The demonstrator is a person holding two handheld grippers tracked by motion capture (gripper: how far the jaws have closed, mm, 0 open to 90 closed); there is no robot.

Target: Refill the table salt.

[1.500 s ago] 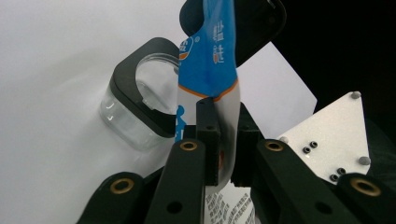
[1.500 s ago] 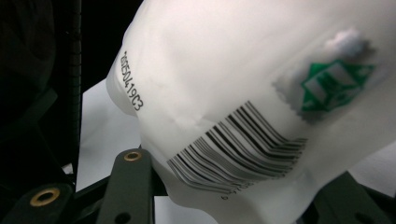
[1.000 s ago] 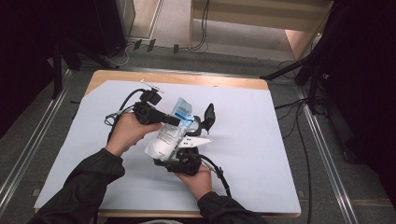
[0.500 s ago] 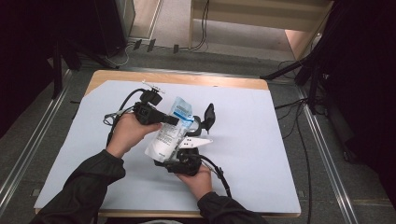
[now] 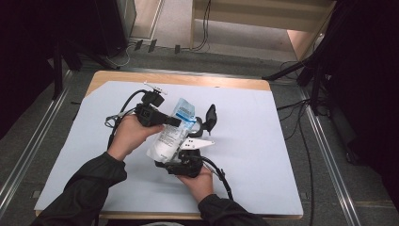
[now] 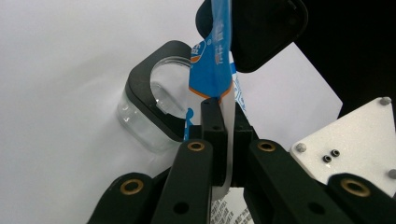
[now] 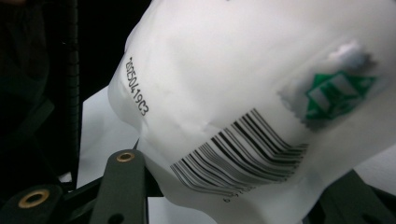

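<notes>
- One surface (image 5: 263, 155), white sheet on top, carrying everything.
- One refill pouch (image 5: 171, 134) at centre, long axis 1-to-7 o'clock, blue top pointing 1.
- One left gripper (image 5: 175, 121): fingers clamped fully on the pouch's blue top edge.
- One right gripper (image 5: 175, 162): fingers about half open and just been opening, pouch bottom between them; contact unclear.
- One glass jar (image 6: 154, 109), black collar; left gripper view shows it, right gripper view shows barcode (image 7: 243, 151) instead.

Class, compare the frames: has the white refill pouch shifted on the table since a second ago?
No. The pouch sits at the same spot against the wooden table edge and black-capped jar.
</notes>
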